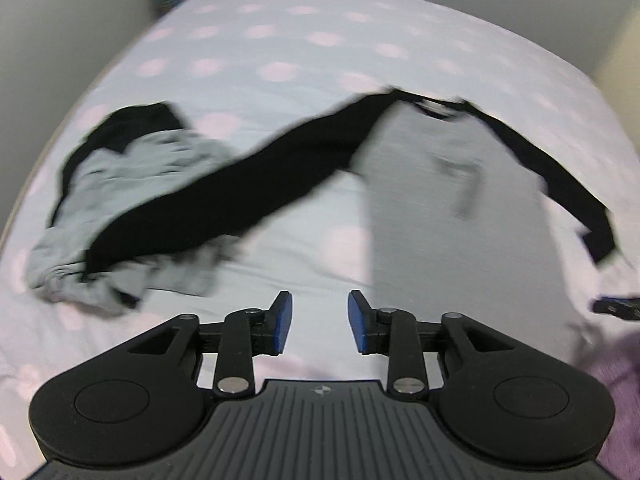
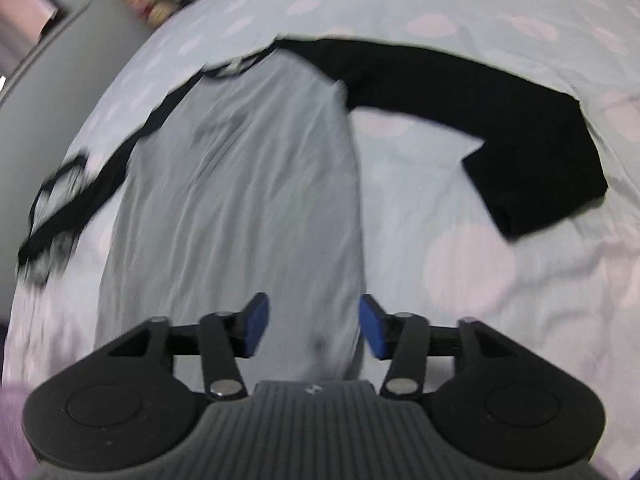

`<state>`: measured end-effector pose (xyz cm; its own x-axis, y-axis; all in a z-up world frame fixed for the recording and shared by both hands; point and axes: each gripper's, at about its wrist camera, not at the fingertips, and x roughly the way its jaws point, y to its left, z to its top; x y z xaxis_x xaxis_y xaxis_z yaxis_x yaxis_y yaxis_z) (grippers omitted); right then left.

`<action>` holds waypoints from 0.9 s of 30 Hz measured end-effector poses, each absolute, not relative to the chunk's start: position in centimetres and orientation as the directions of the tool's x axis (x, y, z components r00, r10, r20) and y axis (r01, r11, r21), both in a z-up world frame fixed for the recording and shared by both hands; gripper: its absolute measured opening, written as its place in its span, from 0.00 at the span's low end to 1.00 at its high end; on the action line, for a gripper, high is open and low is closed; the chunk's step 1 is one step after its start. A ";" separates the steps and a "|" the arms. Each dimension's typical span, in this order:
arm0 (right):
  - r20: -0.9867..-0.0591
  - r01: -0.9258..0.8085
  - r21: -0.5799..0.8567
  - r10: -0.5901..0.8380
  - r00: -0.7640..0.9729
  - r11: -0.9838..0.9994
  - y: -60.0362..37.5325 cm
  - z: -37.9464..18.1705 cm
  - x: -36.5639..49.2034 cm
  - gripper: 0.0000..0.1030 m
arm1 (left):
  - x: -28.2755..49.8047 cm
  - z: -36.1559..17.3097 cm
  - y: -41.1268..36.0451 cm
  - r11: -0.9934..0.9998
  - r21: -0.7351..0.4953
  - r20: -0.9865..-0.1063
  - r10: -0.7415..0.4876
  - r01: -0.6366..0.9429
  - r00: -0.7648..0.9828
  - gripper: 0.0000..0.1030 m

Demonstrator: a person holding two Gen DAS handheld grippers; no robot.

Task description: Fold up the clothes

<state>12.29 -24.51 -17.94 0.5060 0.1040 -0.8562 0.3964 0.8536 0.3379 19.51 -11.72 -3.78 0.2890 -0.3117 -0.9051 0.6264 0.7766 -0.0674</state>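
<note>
My left claw [image 1: 319, 322] hangs over the bed [image 1: 280, 40], its blue pads apart with nothing between them, only bare spotted sheet below. My right claw [image 2: 313, 326] is spread wider, and its pads stand either side of the lower hem of the grey shirt [image 2: 240, 184] without pressing on it, so I hold nothing with either hand. That shirt, grey in the body with black sleeves, lies flat on the pale sheet with pink dots, its neckline at the far end from me. In my right view its black sleeve [image 2: 500, 120] runs out to the right and bends back down toward me, resting on the sheet. In my left view the same shirt [image 1: 440, 184] lies to the right of my claw, and its other black sleeve [image 1: 248, 184] stretches off to the left, its end lying over a crumpled heap of grey and black clothing [image 1: 132, 184] near the bed's left edge. At the far right of that view the tip of my right claw [image 1: 618, 306] just shows. Both views are blurred, so finer creases I cannot make out.
</note>
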 end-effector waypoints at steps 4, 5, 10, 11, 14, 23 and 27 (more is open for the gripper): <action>-0.902 0.337 0.270 0.114 0.417 0.902 -22.6 -17.8 10.9 0.63 | 16.2 -4.0 -13.6 0.701 -0.066 -0.911 -0.333 0.710 0.244 0.36; -0.913 0.336 0.255 0.111 0.393 0.907 -22.4 -18.1 10.9 0.63 | 15.8 -4.1 -14.0 0.684 -0.068 -0.913 -0.336 0.726 0.231 0.36; -0.957 0.363 0.201 0.103 0.272 0.910 -22.0 -20.3 12.3 0.63 | 15.7 -4.4 -14.6 0.617 -0.084 -0.903 -0.379 0.782 0.202 0.37; -0.965 0.367 0.187 0.100 0.242 0.911 -21.9 -20.9 12.6 0.63 | 16.1 -4.4 -14.6 0.602 -0.093 -0.899 -0.394 0.793 0.193 0.38; -0.973 0.361 0.199 0.140 0.185 0.911 -21.5 -22.5 12.9 0.52 | 17.6 -5.2 -15.0 0.551 -0.111 -0.885 -0.434 0.827 0.171 0.40; -0.983 0.423 0.175 0.133 0.126 0.889 -20.0 -17.2 12.0 0.09 | 23.0 -11.0 -17.6 0.378 -0.163 -0.926 -0.376 0.912 -0.009 0.40; -0.990 0.417 0.137 0.138 0.028 0.899 -20.2 -19.3 12.9 0.07 | 23.1 -14.0 -17.7 0.398 -0.227 -0.954 -0.272 0.889 -0.122 0.41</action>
<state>12.87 -20.25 -19.27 0.0283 0.1379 -0.9900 0.4166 0.8987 0.1371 23.05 -17.74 -13.97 -0.1218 -0.2724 -0.9545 0.8888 0.3981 -0.2270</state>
